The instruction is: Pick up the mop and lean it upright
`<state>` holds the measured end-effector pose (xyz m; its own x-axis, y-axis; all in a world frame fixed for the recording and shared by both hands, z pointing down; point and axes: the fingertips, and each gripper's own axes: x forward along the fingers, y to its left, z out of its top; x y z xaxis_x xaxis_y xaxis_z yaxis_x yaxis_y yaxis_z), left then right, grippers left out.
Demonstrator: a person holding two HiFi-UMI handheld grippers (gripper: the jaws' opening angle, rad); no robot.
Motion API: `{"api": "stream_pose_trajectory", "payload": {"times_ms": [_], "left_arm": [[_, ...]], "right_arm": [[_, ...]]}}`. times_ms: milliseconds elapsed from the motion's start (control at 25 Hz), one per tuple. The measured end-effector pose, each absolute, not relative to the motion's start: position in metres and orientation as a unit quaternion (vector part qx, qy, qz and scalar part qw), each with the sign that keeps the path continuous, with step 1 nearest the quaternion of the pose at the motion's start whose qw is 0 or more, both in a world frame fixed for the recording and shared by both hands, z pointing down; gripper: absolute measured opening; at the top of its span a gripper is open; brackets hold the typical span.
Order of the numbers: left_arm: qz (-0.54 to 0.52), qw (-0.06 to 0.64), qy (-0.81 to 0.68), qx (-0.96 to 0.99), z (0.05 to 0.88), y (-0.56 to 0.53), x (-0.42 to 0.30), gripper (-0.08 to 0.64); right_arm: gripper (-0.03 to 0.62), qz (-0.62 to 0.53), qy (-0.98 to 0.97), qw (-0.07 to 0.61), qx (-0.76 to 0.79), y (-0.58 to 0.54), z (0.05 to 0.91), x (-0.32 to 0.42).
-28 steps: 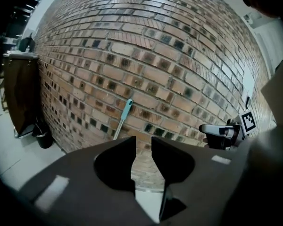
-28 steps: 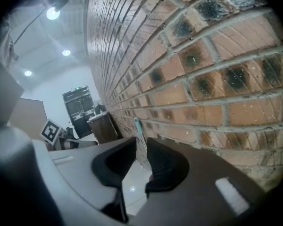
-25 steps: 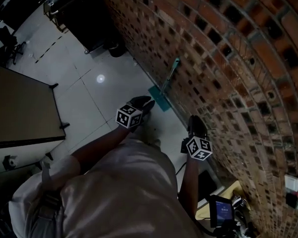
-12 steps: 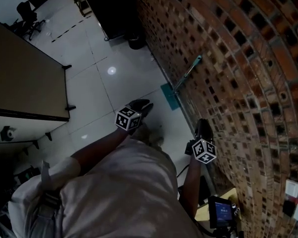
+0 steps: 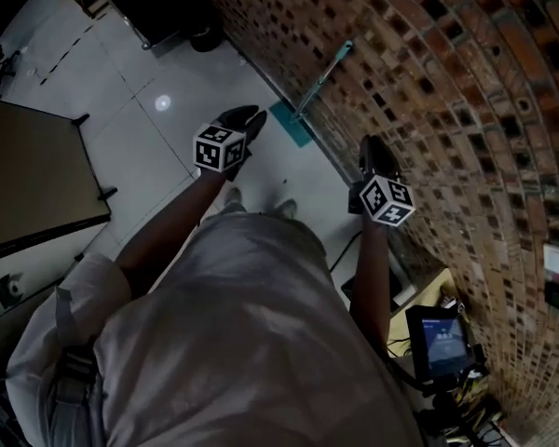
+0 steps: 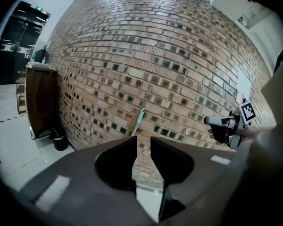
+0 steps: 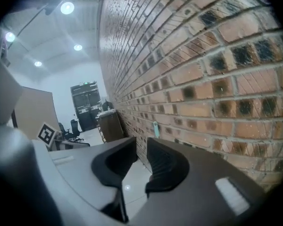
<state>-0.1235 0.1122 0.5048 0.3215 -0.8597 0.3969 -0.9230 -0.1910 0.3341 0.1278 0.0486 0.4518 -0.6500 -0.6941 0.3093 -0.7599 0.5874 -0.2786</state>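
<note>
The mop [image 5: 322, 80] leans upright against the brick wall [image 5: 466, 82], its teal head [image 5: 289, 123] on the floor. It also shows as a teal handle [image 6: 139, 116] in the left gripper view and as a small teal tip [image 7: 155, 128] in the right gripper view. My left gripper [image 5: 246, 116] hovers left of the mop head, apart from it. Its jaws [image 6: 143, 138] have just been closing and stand shut with nothing between them. My right gripper [image 5: 372, 144] is held close to the wall on the near side of the mop, jaws [image 7: 141, 140] together and empty.
A dark cabinet [image 5: 158, 7] and a small bin [image 5: 205, 37] stand against the wall beyond the mop. A brown tabletop [image 5: 28, 166] fills the left. A lit screen on a stand [image 5: 438, 338] sits at the lower right by the wall. The tiled floor [image 5: 158, 110] lies between.
Both grippers have moved upward in the head view, and the view itself has swung. The mop still leans on the wall, untouched.
</note>
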Motion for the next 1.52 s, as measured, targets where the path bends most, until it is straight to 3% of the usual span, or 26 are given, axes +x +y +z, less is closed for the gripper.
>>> {"api": "stream_pose_trajectory", "payload": {"times_ms": [320,720,1520], "left_arm": [[0.041,0.260,-0.539,0.800,0.506,0.103,-0.122,0.107],[0.089,0.244,-0.525,0.811,0.530,0.129,-0.134,0.107],[0.164,0.270,-0.554,0.770,0.557,0.216,-0.089,0.107]], "right_arm": [[0.069,0.164,-0.876,0.113,0.439,0.068,0.430,0.099],[0.069,0.179,-0.873,0.120,0.437,0.094,0.455,0.084],[0.064,0.214,-0.882,0.107,0.406,0.146,0.494,0.170]]}}
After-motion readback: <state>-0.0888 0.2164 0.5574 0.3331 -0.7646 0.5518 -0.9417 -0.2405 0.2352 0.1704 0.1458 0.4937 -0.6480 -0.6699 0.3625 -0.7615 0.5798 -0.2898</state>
